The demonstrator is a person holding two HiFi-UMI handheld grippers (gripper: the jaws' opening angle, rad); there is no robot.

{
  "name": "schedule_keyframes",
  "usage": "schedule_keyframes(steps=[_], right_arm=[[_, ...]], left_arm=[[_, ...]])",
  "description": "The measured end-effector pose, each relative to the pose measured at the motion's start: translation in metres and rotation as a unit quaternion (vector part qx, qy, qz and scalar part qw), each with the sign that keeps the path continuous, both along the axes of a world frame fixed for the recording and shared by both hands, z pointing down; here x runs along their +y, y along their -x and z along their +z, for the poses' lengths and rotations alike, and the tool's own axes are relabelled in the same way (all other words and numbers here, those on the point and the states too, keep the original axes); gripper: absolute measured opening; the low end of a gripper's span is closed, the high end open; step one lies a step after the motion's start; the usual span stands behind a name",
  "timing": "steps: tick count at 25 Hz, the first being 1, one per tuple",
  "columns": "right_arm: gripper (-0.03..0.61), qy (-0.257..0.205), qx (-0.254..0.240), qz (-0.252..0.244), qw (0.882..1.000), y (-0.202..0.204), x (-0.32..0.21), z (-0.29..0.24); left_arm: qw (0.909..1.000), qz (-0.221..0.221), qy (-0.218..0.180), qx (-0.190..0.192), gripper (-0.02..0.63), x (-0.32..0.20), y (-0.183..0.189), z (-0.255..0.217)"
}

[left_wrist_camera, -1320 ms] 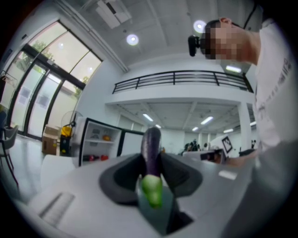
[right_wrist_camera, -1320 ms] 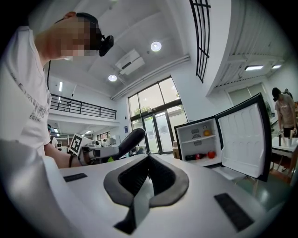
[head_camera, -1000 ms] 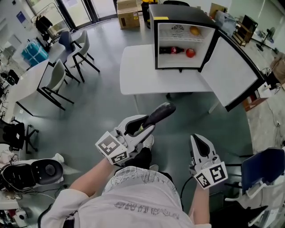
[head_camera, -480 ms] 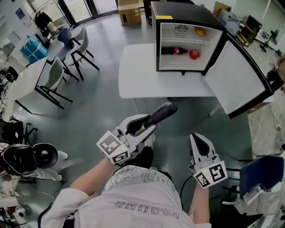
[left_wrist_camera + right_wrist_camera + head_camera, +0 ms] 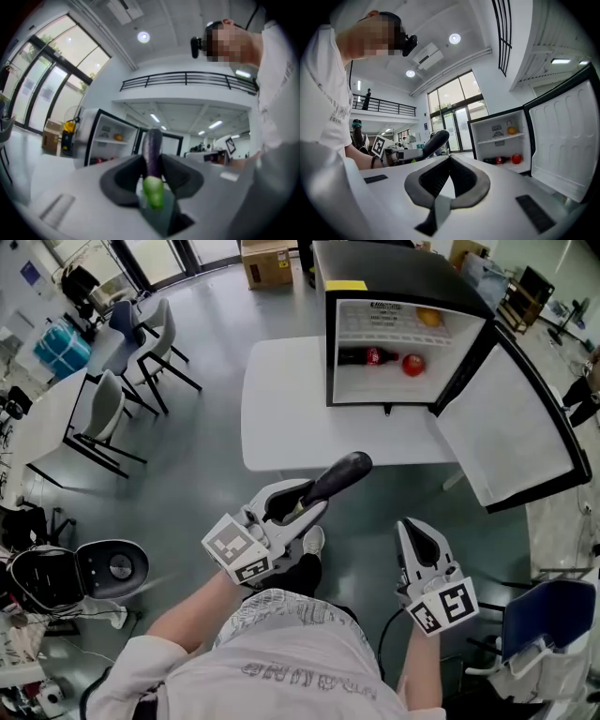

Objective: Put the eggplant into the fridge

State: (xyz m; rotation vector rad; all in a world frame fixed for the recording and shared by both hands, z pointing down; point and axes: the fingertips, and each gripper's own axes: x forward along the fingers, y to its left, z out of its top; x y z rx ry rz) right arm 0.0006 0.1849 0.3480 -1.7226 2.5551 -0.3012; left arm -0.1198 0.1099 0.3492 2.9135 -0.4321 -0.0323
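A dark purple eggplant (image 5: 337, 476) with a green stem end sticks out forward from my left gripper (image 5: 298, 503), which is shut on its stem half. In the left gripper view the eggplant (image 5: 152, 152) stands upright between the black pads. Ahead, a small black fridge (image 5: 349, 285) stands on a white table (image 5: 281, 409), its door (image 5: 516, 427) swung wide to the right. My right gripper (image 5: 413, 529) hangs beside the left one, shut and holding nothing. The right gripper view shows its jaws (image 5: 450, 160) meeting at the tip, with the fridge (image 5: 474, 140) beyond.
Inside the fridge lie a cola bottle (image 5: 368, 357), a red fruit (image 5: 413, 365) and, on the shelf above, an orange one (image 5: 429, 317). Grey chairs (image 5: 112, 413) and a second table stand to the left. A blue chair (image 5: 548, 615) is at lower right.
The fridge and its table have come nearer in the head view. Both grippers keep their pose, and the eggplant stays held in the left one.
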Motion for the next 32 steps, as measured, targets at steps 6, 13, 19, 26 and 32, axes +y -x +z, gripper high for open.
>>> schedule_keyframes(steps=[6,13,19,26,32], right_arm=[[-0.006,0.006,-0.003,0.007,1.000,-0.015,-0.062,0.002],[-0.006,0.019,-0.003,0.010,1.000,-0.025,-0.134,-0.003],[-0.006,0.020,0.001,0.019,1.000,-0.037,-0.178,-0.005],[-0.006,0.017,0.007,0.033,0.999,-0.042,-0.206,-0.009],[-0.006,0.021,0.006,0.038,0.999,-0.047,-0.218,-0.004]], left_arm=[[0.9999,0.010,0.004,-0.002,0.143,-0.061,-0.018,0.004],[0.9997,0.018,0.015,-0.005,0.143,-0.132,-0.031,0.001],[0.9991,0.035,0.022,-0.001,0.143,-0.171,-0.048,0.006],[0.9981,0.057,0.024,0.001,0.143,-0.196,-0.060,0.009],[0.9976,0.065,0.023,0.000,0.143,-0.208,-0.067,0.011]])
